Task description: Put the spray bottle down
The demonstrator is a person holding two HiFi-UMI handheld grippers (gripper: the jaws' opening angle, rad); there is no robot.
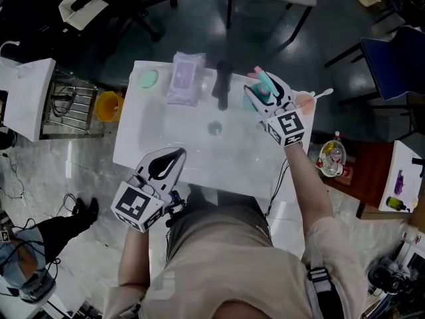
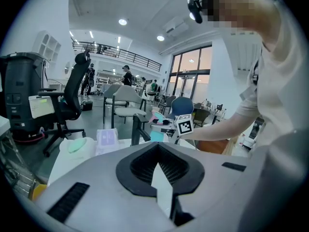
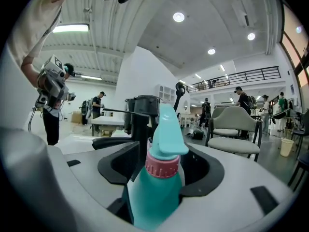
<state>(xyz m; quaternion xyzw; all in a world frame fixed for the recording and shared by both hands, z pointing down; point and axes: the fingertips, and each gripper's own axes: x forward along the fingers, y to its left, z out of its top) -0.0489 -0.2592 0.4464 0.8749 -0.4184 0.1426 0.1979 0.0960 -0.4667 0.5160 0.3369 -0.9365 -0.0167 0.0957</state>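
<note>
Teal plastic spray bottle (image 3: 154, 197), ribbed pink collar (image 3: 162, 164), sits between the right gripper's (image 1: 267, 90) spread jaws at the glossy white tabletop's (image 1: 199, 153) far right corner, left gripper's (image 1: 179, 154) jaws pressed together.

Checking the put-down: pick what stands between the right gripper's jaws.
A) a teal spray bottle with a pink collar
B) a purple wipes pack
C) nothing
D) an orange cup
A: the teal spray bottle stands upright between the jaws of the right gripper.
</note>
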